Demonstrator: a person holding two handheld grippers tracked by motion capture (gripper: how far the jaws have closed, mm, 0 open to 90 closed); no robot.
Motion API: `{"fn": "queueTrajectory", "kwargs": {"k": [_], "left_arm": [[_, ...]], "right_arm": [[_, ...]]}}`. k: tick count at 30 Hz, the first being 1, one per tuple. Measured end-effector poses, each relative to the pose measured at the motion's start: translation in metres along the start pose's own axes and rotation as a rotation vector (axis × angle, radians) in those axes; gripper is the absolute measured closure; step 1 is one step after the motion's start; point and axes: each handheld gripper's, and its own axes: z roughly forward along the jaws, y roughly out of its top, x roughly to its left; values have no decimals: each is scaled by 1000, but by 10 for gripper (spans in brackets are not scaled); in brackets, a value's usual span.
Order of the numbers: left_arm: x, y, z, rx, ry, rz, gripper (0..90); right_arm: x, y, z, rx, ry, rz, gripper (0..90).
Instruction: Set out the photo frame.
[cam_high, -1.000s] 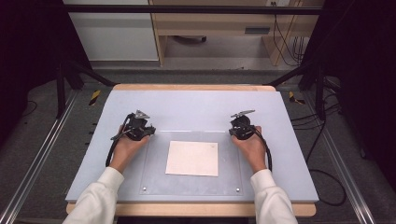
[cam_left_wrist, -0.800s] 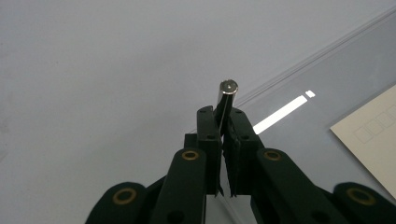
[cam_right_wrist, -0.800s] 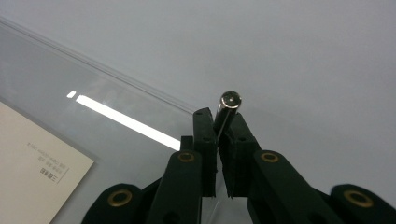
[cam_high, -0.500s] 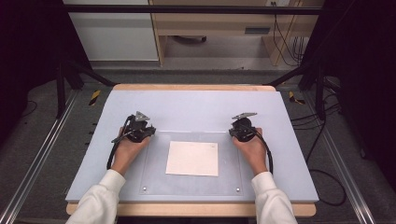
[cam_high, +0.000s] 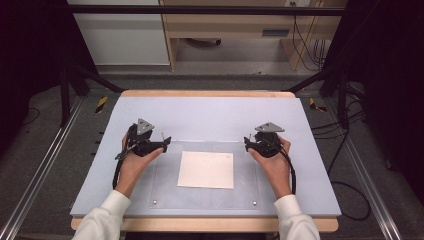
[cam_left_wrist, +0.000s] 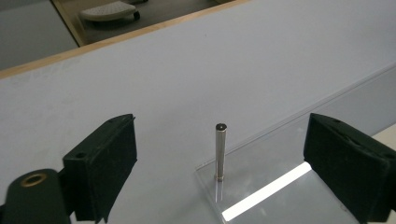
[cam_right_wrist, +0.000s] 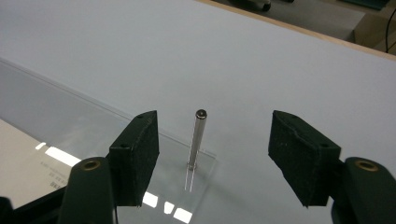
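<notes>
With both far-corner pins planted, the left hand-held gripper (cam_high: 167, 140) and right hand-held gripper (cam_high: 246, 142) have just been opening, jaws wide around the left pin (cam_left_wrist: 220, 150) and right pin (cam_right_wrist: 197, 138), untouched, at the clear plate's (cam_high: 250, 187) eleven and one o'clock corners on the table (cam_high: 210, 110); the paper (cam_high: 206, 169) awaits.

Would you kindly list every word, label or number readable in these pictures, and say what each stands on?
None can be read.
Sheet of paper under the clear plate: faint lines of print at its edge in the right gripper view, too small and blurred to read.
Label on the cabinet beyond the table: blurred, unreadable.
</notes>
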Motion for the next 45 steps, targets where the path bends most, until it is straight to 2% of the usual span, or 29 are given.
{"fn": "queueTrajectory", "kwargs": {"k": [3, 5, 6, 7, 8, 9, 10, 11, 12, 13, 14, 15, 16, 17, 19, 22, 26, 29, 31, 32, 34, 35, 37, 39, 45], "left_arm": [[-1, 0, 0, -4, 1, 7, 90], [-2, 0, 1, -5, -9, 13, 111], [-4, -1, 2, 3, -11, 16, 172], [-4, -1, 2, 3, -11, 16, 224], [-4, -2, 2, 6, -11, 17, 224], [-5, -3, 3, 0, -4, 17, 257], [-6, -5, 3, -3, 3, 21, 317], [-7, -6, 4, -2, 9, 25, 317], [-7, -7, 5, -7, 10, 25, 331], [-8, -7, 5, -3, 9, 29, 347], [-9, -8, 6, -16, 30, 27, 418], [-9, -8, 6, -16, 30, 27, 458], [-9, -8, 7, -19, 36, 24, 489], [-9, -8, 8, -27, 48, 24, 489], [-10, -7, 9, -20, 46, 25, 578], [-11, -8, 10, -15, 49, 22, 664], [-11, -7, 11, -13, 56, 18, 746], [-11, -7, 12, -10, 57, 16, 770], [-11, -7, 12, -4, 73, 23, 799], [-10, -7, 13, -8, 70, 14, 828], [-9, -6, 12, 4, 60, 2, 835], [-9, -5, 13, 8, 62, 6, 837], [-9, -2, 13, 33, 60, 0, 838], [-7, 1, 14, 46, 53, -20, 844], [1, 12, 19, 127, 16, -19, 850]], "right_arm": [[1, 0, 0, -16, -6, 1, 292], [3, 0, 2, -12, -6, -16, 251], [4, -1, 3, -8, -5, -26, 190], [4, -1, 3, -8, -5, -26, 190], [6, -1, 4, -13, -5, -40, 189], [6, -2, 4, -17, 4, -45, 212], [7, -3, 4, -21, 1, -52, 276], [7, -3, 4, -21, 1, -52, 276], [7, -5, 4, -25, -9, -58, 347], [7, -5, 4, -29, -17, -63, 373], [7, -5, 5, -45, -17, -72, 532], [7, -5, 5, -45, -17, -72, 532], [8, -3, 4, -61, -22, -74, 619], [8, -3, 4, -61, -22, -74, 619], [8, -2, 6, -65, -14, -73, 695], [10, 0, 8, -47, -14, -81, 809], [10, 1, 9, -37, -13, -76, 836], [10, 2, 9, -31, -11, -65, 839], [10, 2, 9, -30, -8, -60, 842], [9, 2, 9, -27, -6, -61, 843], [9, 4, 9, -17, -1, -51, 846], [9, 7, 9, 8, 0, -42, 849], [9, 9, 10, 21, 3, -42, 851], [7, 13, 11, 46, 22, -18, 856], [2, 25, 17, 126, 45, 9, 860]]}}
